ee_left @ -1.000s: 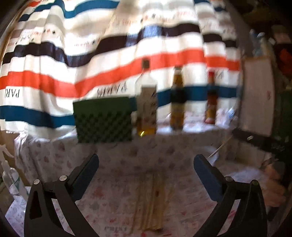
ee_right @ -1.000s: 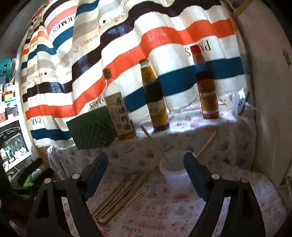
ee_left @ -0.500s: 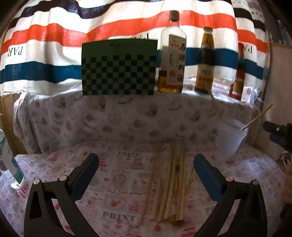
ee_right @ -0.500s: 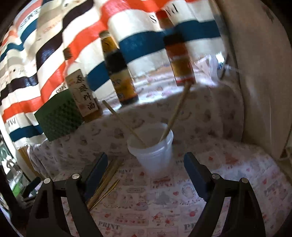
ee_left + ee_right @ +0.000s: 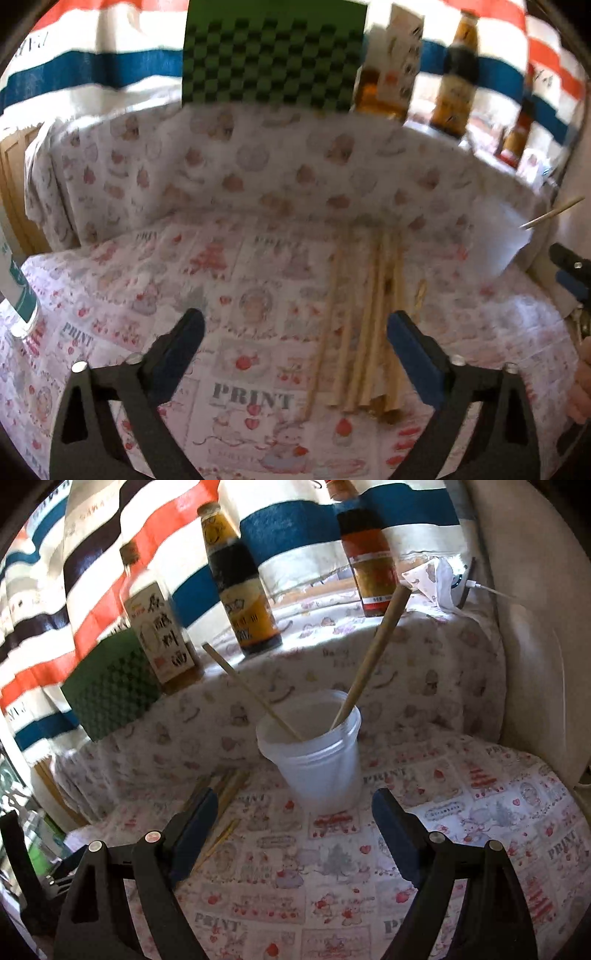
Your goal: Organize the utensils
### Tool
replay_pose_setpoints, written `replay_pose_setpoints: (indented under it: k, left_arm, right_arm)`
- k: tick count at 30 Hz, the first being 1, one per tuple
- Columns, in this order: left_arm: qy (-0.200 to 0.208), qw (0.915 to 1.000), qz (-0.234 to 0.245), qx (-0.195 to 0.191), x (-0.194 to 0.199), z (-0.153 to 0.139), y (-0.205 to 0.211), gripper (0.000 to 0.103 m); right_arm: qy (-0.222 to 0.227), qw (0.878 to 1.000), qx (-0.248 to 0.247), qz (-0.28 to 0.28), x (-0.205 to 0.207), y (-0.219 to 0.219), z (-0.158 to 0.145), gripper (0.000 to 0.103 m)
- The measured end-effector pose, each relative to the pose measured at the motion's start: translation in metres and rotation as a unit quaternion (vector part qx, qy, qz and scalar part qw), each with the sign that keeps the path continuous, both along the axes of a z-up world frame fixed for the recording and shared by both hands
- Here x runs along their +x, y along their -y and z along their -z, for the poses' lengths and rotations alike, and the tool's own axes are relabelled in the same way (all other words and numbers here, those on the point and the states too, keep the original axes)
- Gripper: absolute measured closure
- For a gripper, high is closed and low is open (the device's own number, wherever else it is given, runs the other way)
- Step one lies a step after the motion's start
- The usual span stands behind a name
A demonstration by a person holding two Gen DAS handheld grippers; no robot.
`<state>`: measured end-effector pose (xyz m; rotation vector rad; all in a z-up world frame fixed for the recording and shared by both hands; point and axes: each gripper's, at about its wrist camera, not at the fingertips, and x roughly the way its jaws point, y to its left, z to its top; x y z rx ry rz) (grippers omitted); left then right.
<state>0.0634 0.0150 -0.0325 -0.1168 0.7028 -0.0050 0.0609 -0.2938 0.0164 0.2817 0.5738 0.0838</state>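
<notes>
Step in hand: approach to a pick-up; the chopsticks [image 5: 373, 332] on the table look like the thing to fetch, and the white cup [image 5: 317, 760] looks like where they belong, since two sticks already stand in it.

Chopsticks, place: a loose bundle lying flat on the printed tablecloth [image 5: 229, 280], lower centre-right of the left wrist view; in the right wrist view only their far ends show, at the left of the cup's foot.

Long axis: the bundle runs from the bottom of the left wrist frame up and slightly right, so nearly along the line the left gripper points, and across the gap between its fingers.

Left gripper [image 5: 295, 336]: jaws have just been closing a little but stand wide, nothing pressed between them; the near ends of the bundle lie just inside the right-hand finger, off centre in the gap.

Right gripper [image 5: 291, 816]: wide, holding nothing; the cup sits straight ahead between its fingers in the middle of the frame, not touched.

Nearer hand: the left, by my reading; the right faces the cup and has the sticks off to its left.

What the next move turns on: shifting the left gripper toward the right of its frame so one stick, not the whole bundle, sits centred between the fingers before they close.

Background: three bottles [image 5: 240, 587] and a green checked board [image 5: 273, 55] stand on the raised ledge behind, well apart from the work.
</notes>
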Motion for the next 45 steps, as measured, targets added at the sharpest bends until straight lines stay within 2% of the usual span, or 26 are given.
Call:
replay_pose_setpoints:
  k: [1,3,5,6,7,10,12,14,15,16,18,20,21,22,25,27,29,31,34,37,41,45]
  left_arm:
    - [-0.016,0.9998,-0.005,-0.01,0.004,0.004,-0.004,0.021]
    - [-0.049,0.9983,-0.015,-0.029,0.01,0.013,-0.012,0.027]
    - [-0.084,0.996,-0.019,-0.023,0.013,0.021,-0.013,0.031]
    - [-0.098,0.995,-0.02,-0.005,0.015,0.025,-0.01,0.036]
    - [-0.095,0.9951,-0.018,0.02,0.013,0.025,-0.003,0.038]
    - [-0.087,0.995,0.014,0.047,0.007,0.023,0.014,0.037]
    - [-0.086,0.9943,0.012,0.062,0.006,0.022,0.019,0.038]
    - [-0.087,0.9945,0.011,0.057,0.005,0.022,0.019,0.044]
    - [-0.089,0.9947,0.01,0.051,0.005,0.022,0.019,0.054]
    - [-0.099,0.9936,0.006,0.055,0.006,0.024,0.02,0.059]
    - [-0.101,0.9927,0.006,0.066,0.009,0.026,0.021,0.06]
    - [-0.1,0.9931,0.009,0.06,0.009,0.025,0.021,0.065]
    - [-0.099,0.9934,0.009,0.058,0.008,0.025,0.02,0.074]
    - [-0.098,0.9936,0.008,0.055,0.01,0.025,0.018,0.08]
    - [-0.097,0.9939,0.008,0.051,0.013,0.024,0.015,0.087]
    - [-0.1,0.9936,0.014,0.05,0.015,0.025,0.012,0.096]
    - [-0.106,0.9937,0.026,0.027,0.013,0.023,0.01,0.098]
    - [-0.08,0.9962,0.035,0.006,0.004,0.013,0.011,0.099]
    - [0.021,0.9989,0.04,0.005,-0.02,-0.021,0.014,0.099]
    - [0.101,0.9936,0.044,-0.026,-0.043,-0.044,0.007,0.099]
    - [0.175,0.9837,0.02,-0.037,-0.063,-0.06,-0.002,0.099]
    - [0.214,0.9744,0.022,-0.064,-0.076,-0.072,-0.013,0.099]
  right_arm:
    - [-0.003,1.0,-0.002,0.0,0.001,-0.001,0.001,0.016]
    - [-0.011,1.0,0.002,-0.006,0.003,-0.001,0.004,0.016]
    - [-0.016,1.0,0.006,-0.009,0.003,-0.001,0.004,0.016]
    - [-0.017,1.0,0.004,-0.004,0.003,-0.001,0.003,0.016]
    - [-0.032,0.998,-0.026,0.051,0.002,0.001,0.003,0.016]
    - [-0.034,0.996,-0.03,0.072,0.002,0.006,0.002,0.016]
    - [-0.033,0.997,-0.015,0.071,0.003,0.012,0.001,0.016]
    - [-0.047,0.996,0.001,0.072,0.004,0.016,0.002,0.016]
    - [-0.052,0.996,0.009,0.066,0.004,0.017,0.003,0.016]
    - [-0.057,0.997,0.019,0.056,0.004,0.017,0.004,0.016]
    - [-0.058,0.997,0.019,0.049,0.004,0.014,0.005,0.016]
    - [-0.056,0.997,-0.003,0.049,0.002,0.008,0.004,0.016]
    - [-0.056,0.997,-0.017,0.044,0.002,0.004,0.003,0.016]
    - [-0.048,0.997,-0.054,0.04,-0.001,-0.007,0.001,0.016]
    - [-0.037,0.996,-0.073,0.047,-0.004,-0.012,-0.001,0.016]
    - [-0.035,0.995,-0.082,0.047,-0.005,-0.015,-0.001,0.016]
    - [-0.04,0.995,-0.077,0.046,-0.003,-0.014,0.0,0.016]
    - [-0.049,0.996,-0.064,0.038,-0.001,-0.013,0.002,0.016]
    - [-0.053,0.996,-0.062,0.028,-0.001,-0.012,0.001,0.016]
    - [-0.046,0.996,-0.07,0.031,-0.003,-0.013,-0.001,0.016]
    - [-0.046,0.996,-0.074,0.024,-0.004,-0.017,0.0,0.016]
    - [-0.047,0.995,-0.086,0.021,-0.003,-0.023,0.002,0.016]
